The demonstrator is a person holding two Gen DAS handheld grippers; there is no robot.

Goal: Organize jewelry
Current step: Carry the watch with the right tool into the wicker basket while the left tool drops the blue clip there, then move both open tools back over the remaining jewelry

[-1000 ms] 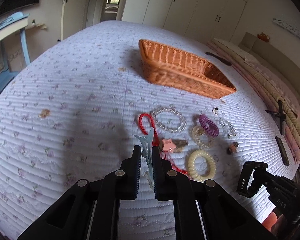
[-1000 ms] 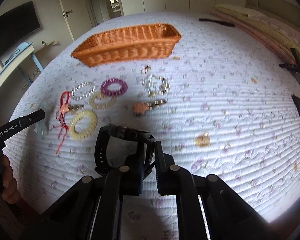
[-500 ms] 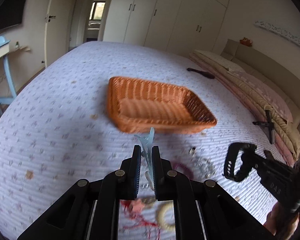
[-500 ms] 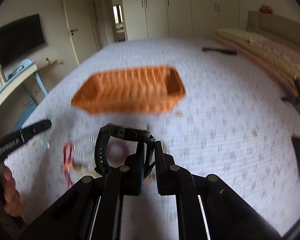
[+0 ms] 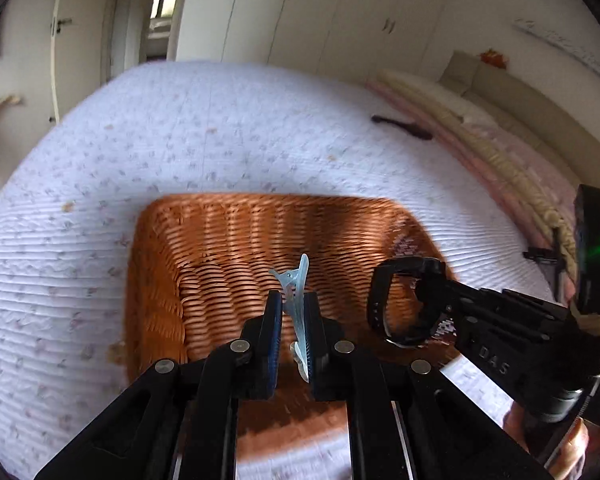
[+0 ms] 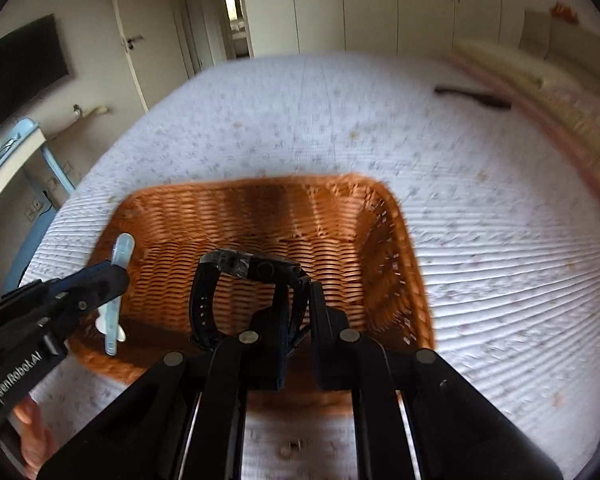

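Both loads are now carried over the wicker basket [image 5: 220,264], where a second ago they were held above the scattered bracelets and hair ties on the bed, with the basket far off toward the top of each frame. Those loose pieces are no longer seen in either view; the basket fills the middle of both.

The left hand-held gripper [image 5: 291,316] is clenched on a pale blue hair clip [image 5: 294,280], which stands upright between the pads at the centre of the left wrist view, its tip set against the basket's woven floor behind it. In the right wrist view the same clip [image 6: 116,292] is seen at the lower left, over the basket's near left corner.

The right hand-held gripper [image 6: 298,312] is clamped on the strap of a black watch [image 6: 236,280], whose band loops out to the left of the fingers at mid-frame, above the basket's floor. From the left wrist view the watch [image 5: 400,300] is seen at the right, over the basket's right wall.

The basket's inside is seen bare of jewellery. Both pictures are smeared by motion, so how high each item hangs above the weave cannot be told.

The carrying step is judged nearly finished: both items appear placed for release into the basket, and the pieces left on the bed remain to be fetched afterwards.
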